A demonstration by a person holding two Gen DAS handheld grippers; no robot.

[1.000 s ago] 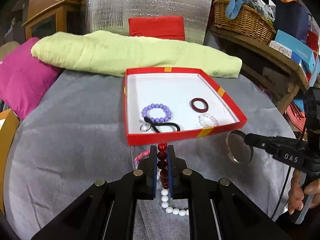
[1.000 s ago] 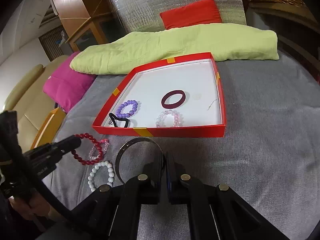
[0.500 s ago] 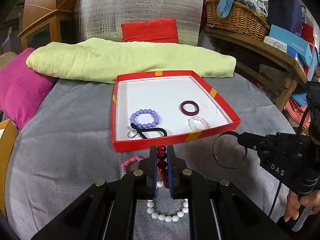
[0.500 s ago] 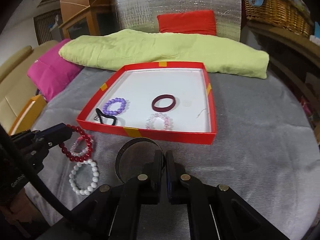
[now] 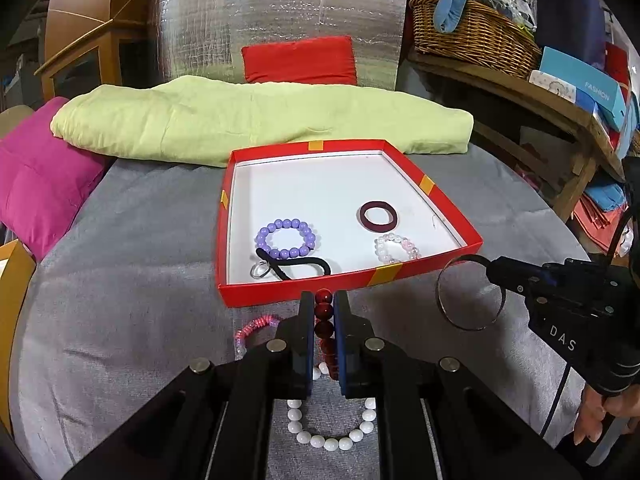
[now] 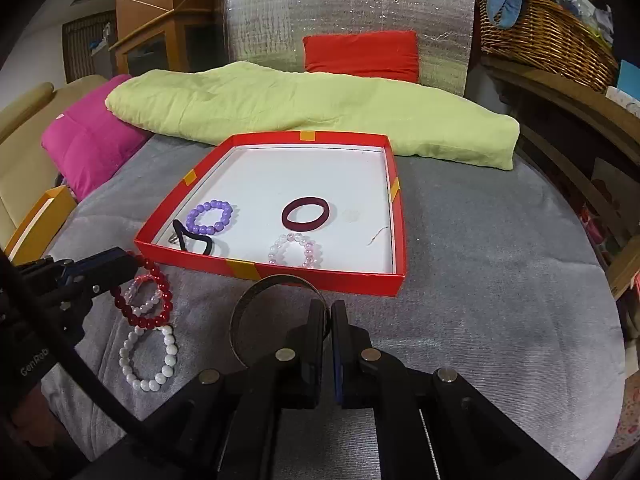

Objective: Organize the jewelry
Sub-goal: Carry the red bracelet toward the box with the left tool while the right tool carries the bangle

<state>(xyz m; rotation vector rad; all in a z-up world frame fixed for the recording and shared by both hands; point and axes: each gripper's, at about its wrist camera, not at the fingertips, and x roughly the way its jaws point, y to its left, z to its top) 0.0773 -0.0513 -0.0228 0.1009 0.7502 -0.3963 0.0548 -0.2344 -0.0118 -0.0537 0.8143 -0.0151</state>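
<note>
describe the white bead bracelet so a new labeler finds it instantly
Start at the red tray on the grey cloth; look at the loose pile outside its near-left corner. The white bead bracelet lies flat on the cloth, nearest the camera. Its beads are opaque white; the neighbouring dark red bead bracelet hangs from the left gripper.

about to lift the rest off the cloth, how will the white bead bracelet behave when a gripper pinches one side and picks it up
The white bead bracelet looks like round beads on a cord, so it will probably sag into a dangling loop, much as the red bead bracelet hangs from the left gripper. The glossy beads may slip between flat pads. It seems light, and unlikely to roll on the grey cloth.
</note>
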